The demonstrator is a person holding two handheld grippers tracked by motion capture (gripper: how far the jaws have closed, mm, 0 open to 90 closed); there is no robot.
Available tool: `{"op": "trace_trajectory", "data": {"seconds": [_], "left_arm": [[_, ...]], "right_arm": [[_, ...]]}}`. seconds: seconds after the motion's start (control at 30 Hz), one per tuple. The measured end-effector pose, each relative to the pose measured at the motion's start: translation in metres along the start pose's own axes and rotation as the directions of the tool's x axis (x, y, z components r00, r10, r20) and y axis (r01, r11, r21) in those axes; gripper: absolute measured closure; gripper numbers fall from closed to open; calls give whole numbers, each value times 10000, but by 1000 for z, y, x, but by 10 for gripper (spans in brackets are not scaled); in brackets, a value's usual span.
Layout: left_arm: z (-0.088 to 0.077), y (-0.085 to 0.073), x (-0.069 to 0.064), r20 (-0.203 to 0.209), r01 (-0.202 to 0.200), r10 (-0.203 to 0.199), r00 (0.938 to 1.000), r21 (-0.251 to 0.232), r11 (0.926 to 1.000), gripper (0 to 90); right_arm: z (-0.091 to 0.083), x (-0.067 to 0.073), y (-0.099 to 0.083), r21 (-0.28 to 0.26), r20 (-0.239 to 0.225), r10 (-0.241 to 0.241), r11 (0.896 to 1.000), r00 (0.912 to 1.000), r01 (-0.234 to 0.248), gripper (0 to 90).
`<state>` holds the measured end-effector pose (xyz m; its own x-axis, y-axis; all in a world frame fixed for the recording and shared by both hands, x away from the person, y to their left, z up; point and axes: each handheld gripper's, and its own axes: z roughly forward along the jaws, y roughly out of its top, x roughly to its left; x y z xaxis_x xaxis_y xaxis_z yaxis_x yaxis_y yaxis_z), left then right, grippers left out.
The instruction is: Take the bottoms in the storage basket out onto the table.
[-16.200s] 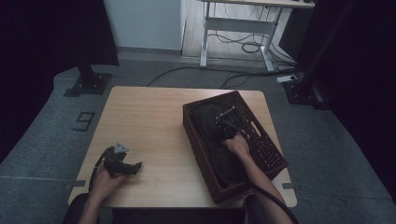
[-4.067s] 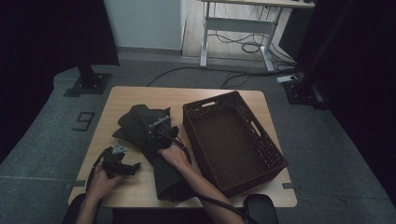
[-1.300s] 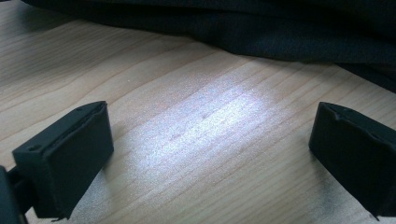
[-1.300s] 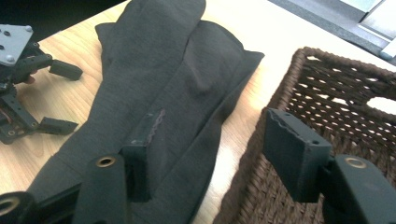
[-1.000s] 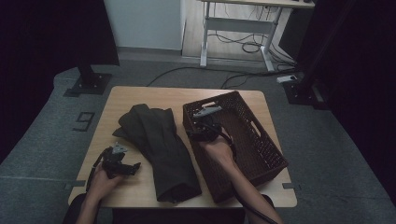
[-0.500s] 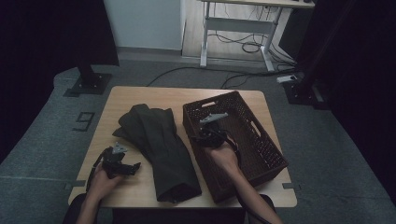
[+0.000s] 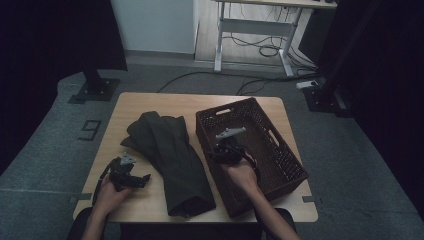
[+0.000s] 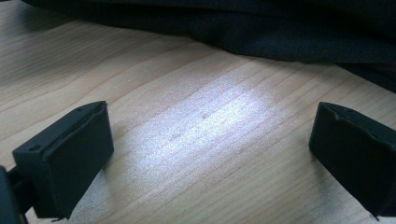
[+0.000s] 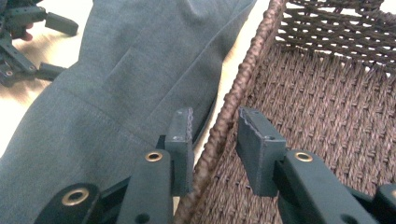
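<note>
A dark grey garment [image 7: 170, 155] lies folded on the wooden table [image 7: 150, 102], left of a brown woven basket [image 7: 280, 150]. My right gripper [image 7: 222, 150] straddles the basket's left rim [image 9: 247, 60], one jaw outside by the garment [image 9: 116, 70] and one inside. Its jaws have just been closing, and a gap still shows between the rim and the inner pad. My left gripper [image 7: 140, 179] rests open on the table's front left, and its jaws [image 8: 210, 154] frame bare wood just short of the garment [image 8: 280, 28].
The basket takes up the table's right half and its inside looks bare. Bare wood [image 8: 201, 121] lies between the left gripper and the cloth. The left gripper [image 9: 28, 42] sits beyond the garment in the right gripper view. Desk legs and cables [image 7: 260, 47] stand behind the table.
The garment, earlier in the basket, now lies on the table. Within the last second my right gripper sank toward the basket's left rim. The left hand has stayed put.
</note>
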<state>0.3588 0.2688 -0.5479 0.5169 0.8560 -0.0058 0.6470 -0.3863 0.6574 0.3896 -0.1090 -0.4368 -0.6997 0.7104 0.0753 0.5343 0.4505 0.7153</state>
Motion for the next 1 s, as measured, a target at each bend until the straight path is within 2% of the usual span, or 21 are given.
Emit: {"op": "trace_trajectory", "data": {"seconds": [0.27,0.67,1.0], "left_arm": [[0,0,0,-7,1,-1,10000,-1,10000,0],[0,0,0,-6,2,-2,10000,-3,10000,0],[0,0,0,-7,5,-5,10000,-2,10000,0]], "right_arm": [[-5,2,-6,81,-19,138,9999,9999,-138,695],[-7,5,-8,-44,155,36,10000,9999,-35,737],[-3,-7,-3,-15,281,65,10000,9996,-65,756]]}}
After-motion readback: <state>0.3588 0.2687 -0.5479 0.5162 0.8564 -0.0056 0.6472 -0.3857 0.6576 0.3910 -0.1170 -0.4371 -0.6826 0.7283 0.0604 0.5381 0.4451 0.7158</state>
